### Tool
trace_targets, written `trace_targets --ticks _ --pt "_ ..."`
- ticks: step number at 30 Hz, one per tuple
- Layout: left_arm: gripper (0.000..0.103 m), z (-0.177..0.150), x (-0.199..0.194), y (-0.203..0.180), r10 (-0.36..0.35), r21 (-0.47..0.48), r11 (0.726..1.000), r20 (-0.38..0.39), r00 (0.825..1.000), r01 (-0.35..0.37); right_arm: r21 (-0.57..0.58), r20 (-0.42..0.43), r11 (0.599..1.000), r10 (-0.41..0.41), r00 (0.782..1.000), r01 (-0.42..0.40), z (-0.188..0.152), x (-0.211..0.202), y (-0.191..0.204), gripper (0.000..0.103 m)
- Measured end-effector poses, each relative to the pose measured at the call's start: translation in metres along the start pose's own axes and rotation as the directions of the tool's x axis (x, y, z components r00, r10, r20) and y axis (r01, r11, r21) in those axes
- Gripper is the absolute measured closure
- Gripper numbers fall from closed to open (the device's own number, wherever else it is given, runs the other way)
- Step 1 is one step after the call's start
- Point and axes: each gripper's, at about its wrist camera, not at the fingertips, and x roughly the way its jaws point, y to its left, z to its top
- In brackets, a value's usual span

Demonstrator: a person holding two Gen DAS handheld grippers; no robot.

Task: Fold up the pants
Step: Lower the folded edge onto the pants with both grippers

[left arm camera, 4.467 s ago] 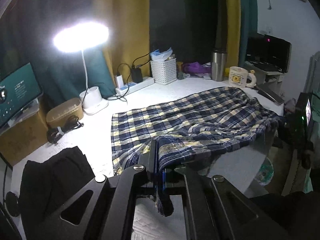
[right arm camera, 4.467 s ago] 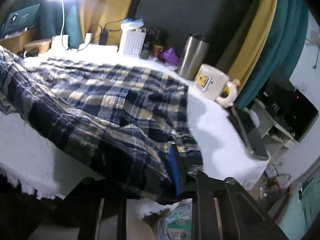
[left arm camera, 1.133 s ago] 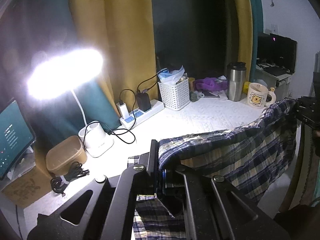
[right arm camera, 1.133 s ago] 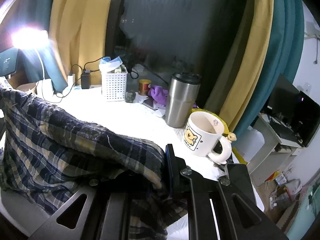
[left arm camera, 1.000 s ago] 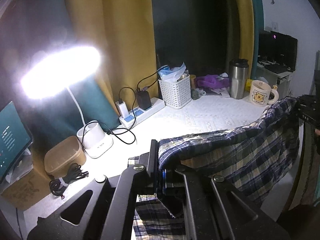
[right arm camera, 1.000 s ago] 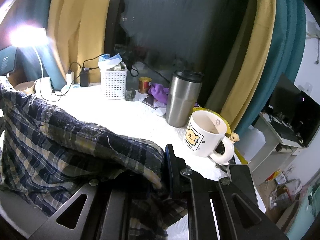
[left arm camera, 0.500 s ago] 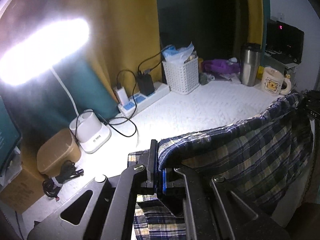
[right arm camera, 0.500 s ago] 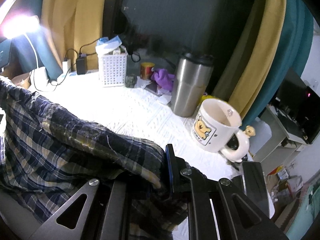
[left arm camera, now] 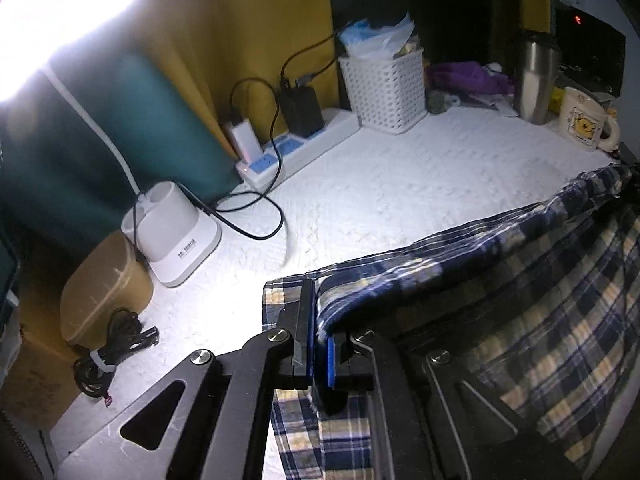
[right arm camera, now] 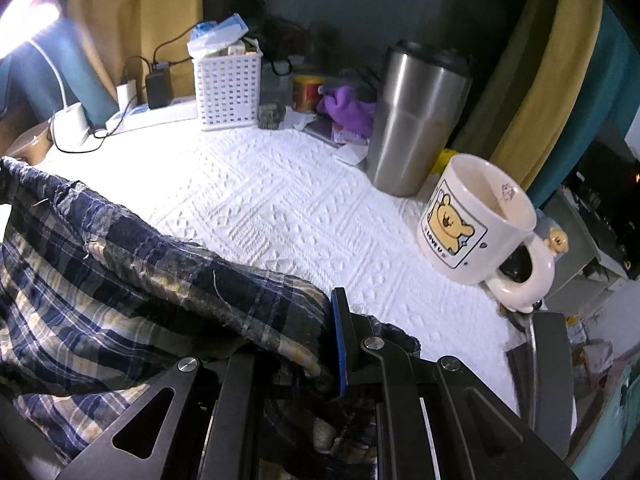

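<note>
The blue, yellow and white plaid pants [left arm camera: 540,300] hang in a fold between both grippers, just above the white textured tablecloth [left arm camera: 400,184]. My left gripper [left arm camera: 318,320] pinches one end of the raised edge between its blue pads; its jaws are opening slightly, with the cloth still between them. More of the pants lies flat beneath it. In the right wrist view, my right gripper [right arm camera: 316,340] is shut on the other end of the pants [right arm camera: 120,280]. The cloth drapes over and hides its left finger. Both grippers tilt downward toward the table.
At the back stand a white basket [left arm camera: 384,88], a power strip [left arm camera: 300,148] with chargers, a lamp base [left arm camera: 176,236], a brown box [left arm camera: 104,280] and a cable bundle [left arm camera: 112,356]. A steel tumbler [right arm camera: 416,120] and bear mug [right arm camera: 472,224] stand close to the right gripper.
Both grippers have come down and forward toward the table, tilting further downward, carrying the pants' edge with them. The mug and tumbler now loom closer in the right wrist view.
</note>
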Motion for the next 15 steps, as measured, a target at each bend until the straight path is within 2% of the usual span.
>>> trace_targets --ticks 12,15 --pt "0.095 0.005 0.046 0.007 -0.040 -0.017 0.999 -0.064 0.997 0.039 0.000 -0.043 1.000 -0.004 0.999 0.004 0.003 0.019 0.001 0.090" --pt "0.087 0.007 0.055 0.012 -0.028 -0.031 0.999 -0.077 0.997 0.026 0.002 -0.043 1.000 -0.007 0.999 0.008 0.003 0.022 0.000 0.090"
